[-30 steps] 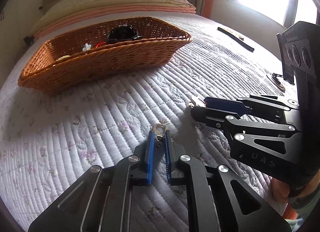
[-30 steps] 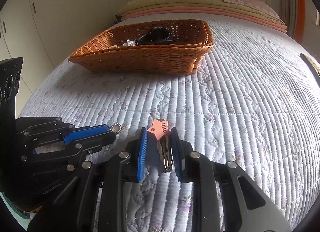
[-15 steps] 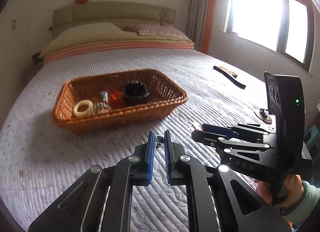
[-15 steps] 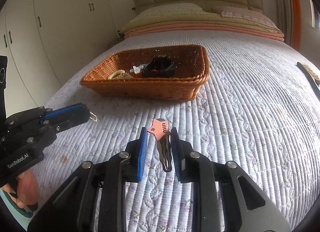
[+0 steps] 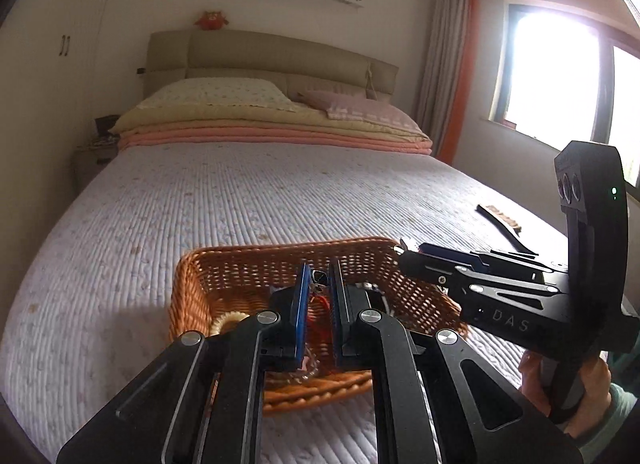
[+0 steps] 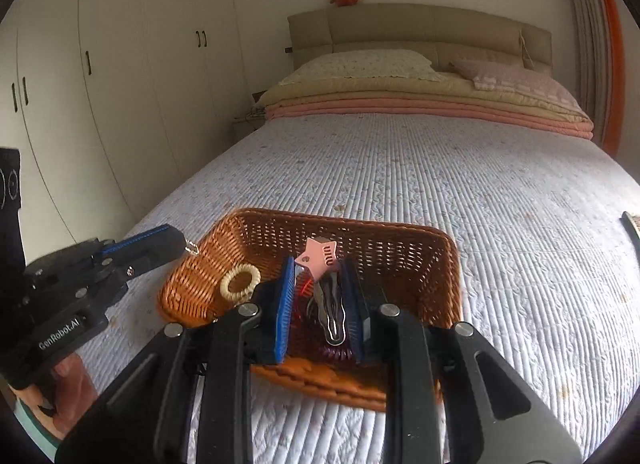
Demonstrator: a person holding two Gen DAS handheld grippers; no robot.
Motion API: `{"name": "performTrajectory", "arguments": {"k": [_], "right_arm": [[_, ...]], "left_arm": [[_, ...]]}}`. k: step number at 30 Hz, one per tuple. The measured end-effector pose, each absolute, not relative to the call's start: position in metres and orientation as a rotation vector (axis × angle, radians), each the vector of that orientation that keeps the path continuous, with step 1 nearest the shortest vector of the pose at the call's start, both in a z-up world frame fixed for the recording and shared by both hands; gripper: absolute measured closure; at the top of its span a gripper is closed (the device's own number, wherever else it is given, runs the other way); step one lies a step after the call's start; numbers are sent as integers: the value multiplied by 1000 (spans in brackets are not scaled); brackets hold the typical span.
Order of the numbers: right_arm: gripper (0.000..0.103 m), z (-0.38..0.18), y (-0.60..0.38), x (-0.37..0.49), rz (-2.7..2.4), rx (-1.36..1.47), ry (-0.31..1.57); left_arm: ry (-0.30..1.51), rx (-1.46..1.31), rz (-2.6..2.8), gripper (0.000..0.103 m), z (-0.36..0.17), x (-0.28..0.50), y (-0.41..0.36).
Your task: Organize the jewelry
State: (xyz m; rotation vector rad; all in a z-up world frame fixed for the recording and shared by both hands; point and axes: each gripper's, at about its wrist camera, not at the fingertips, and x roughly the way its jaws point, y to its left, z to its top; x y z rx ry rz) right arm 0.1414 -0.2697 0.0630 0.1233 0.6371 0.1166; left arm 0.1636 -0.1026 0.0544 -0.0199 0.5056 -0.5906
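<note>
Both grippers have risen from the quilt to hover over the brown wicker basket [image 6: 404, 240], the left gripper [image 5: 319, 284] clenched on what looks like a small sparkly charm [image 5: 319, 277], the right gripper [image 6: 316, 296] grasping a pink star-topped hair clip [image 6: 325, 284], ready for dropping.

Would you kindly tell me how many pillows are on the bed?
2: a cream floral pillow at the left of the beige headboard, and a pink checked pillow to its right. Others may be hidden beneath.

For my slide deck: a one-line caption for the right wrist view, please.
Right tool holds a pink star hair clip above the wicker basket on the bed.
</note>
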Motion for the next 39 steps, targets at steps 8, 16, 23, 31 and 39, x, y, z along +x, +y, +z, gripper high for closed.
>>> {"name": "performTrajectory", "arguments": {"k": [8, 16, 23, 31, 39], "right_arm": [[82, 26, -274, 230, 133, 224, 781], [82, -4, -274, 256, 84, 249, 892], [71, -4, -274, 253, 87, 256, 921], [61, 34, -277, 188, 74, 220, 807], [50, 68, -254, 75, 39, 124, 589]], "left_arm": [[611, -25, -521, 95, 7, 217, -101], [700, -11, -517, 95, -18, 227, -105], [671, -55, -526, 61, -8, 217, -94], [554, -115, -547, 59, 35, 166, -79], [384, -105, -448, 37, 57, 71, -58]]}}
